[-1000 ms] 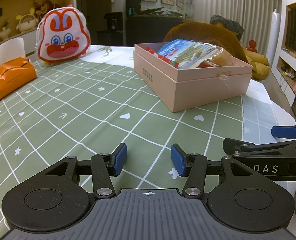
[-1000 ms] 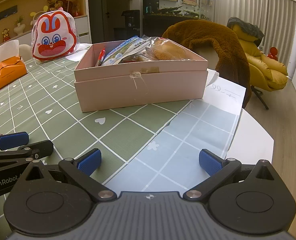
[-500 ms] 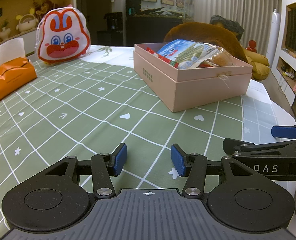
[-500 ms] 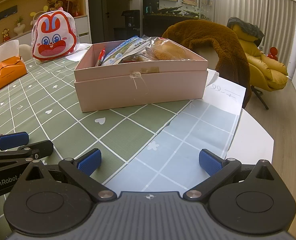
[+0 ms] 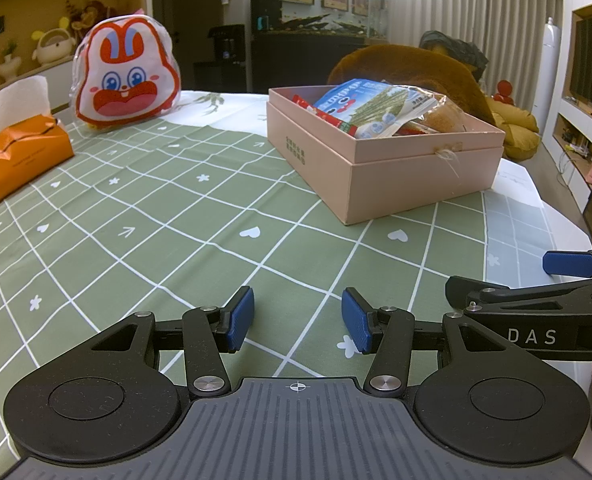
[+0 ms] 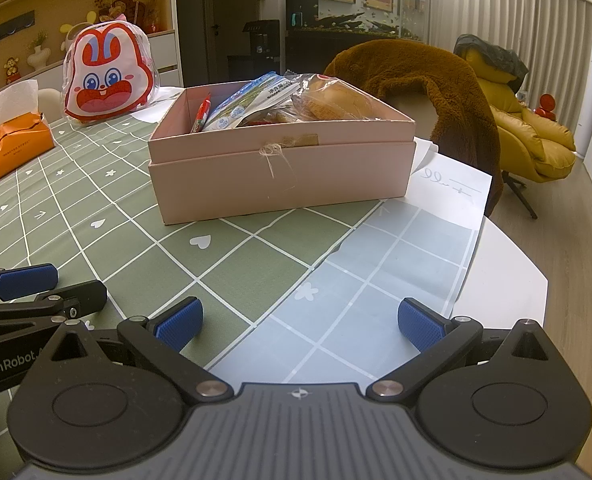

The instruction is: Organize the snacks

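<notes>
A: Where are the snacks?

B: In the pink box [image 6: 279, 176] on the green checked tablecloth [image 5: 143, 240]. A blue-and-white packet [image 6: 247, 104], a red stick pack [image 6: 201, 114] and a clear bag with a bun [image 6: 336, 100] poke above its rim.

A: And the box relative to the grippers?

B: It sits ahead of both, well apart. From the left gripper [image 5: 298, 320] it lies ahead and to the right; from the right gripper [image 6: 298, 320] it lies straight ahead, slightly left.

A: Are the grippers holding anything?

B: No. The left gripper's 2 blue pads [image 5: 239, 320] stand apart with only tablecloth between them. The right gripper's pads [image 6: 420, 320] are spread wider, also with nothing between them. The 2 grippers hover side by side near the table's front edge.

A: Anything else on the table?

B: A rabbit-face bag [image 5: 125, 76] and an orange tissue box [image 5: 23, 156] at the far left, well apart from the pink box, and a sheet of white paper [image 6: 452, 188] just right of it.
</notes>
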Motion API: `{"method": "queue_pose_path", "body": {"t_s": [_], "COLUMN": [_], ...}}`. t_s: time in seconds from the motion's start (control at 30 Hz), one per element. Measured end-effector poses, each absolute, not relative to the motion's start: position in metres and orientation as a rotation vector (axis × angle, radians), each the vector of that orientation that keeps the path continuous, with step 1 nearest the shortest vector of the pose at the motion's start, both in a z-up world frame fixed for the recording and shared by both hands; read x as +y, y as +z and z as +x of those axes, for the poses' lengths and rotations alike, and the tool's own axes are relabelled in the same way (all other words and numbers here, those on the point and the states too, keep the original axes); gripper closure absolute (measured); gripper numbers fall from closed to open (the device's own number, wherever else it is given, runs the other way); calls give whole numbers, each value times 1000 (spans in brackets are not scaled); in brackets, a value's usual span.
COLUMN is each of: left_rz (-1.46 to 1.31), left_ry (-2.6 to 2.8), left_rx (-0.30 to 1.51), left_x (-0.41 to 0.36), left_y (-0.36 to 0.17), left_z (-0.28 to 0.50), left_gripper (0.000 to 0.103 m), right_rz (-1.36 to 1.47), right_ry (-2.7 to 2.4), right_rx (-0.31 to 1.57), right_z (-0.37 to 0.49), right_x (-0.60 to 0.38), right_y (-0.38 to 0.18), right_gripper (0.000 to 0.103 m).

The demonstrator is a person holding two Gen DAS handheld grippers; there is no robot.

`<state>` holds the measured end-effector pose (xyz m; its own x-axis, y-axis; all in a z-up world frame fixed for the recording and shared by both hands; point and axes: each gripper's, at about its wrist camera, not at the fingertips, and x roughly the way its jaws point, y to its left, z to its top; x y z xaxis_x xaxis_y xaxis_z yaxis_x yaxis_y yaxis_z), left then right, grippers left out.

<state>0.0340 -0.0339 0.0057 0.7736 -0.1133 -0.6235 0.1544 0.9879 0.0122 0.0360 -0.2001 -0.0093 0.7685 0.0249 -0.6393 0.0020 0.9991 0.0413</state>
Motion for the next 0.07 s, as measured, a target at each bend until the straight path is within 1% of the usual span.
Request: {"method": "queue_pose_path", "body": {"t_s": [0.07], "left_rz": [64], "left_ry": [-141], "left_rx": [671], "left_x": [-34], "left_y": [6], "left_z": [34], "left_gripper": [48], "right_rz": [40], "right_ry": [12], "right_rx": [694], "right_z": [36], "right_x": [-200], "right_y": [-9], "right_gripper": [0]}}
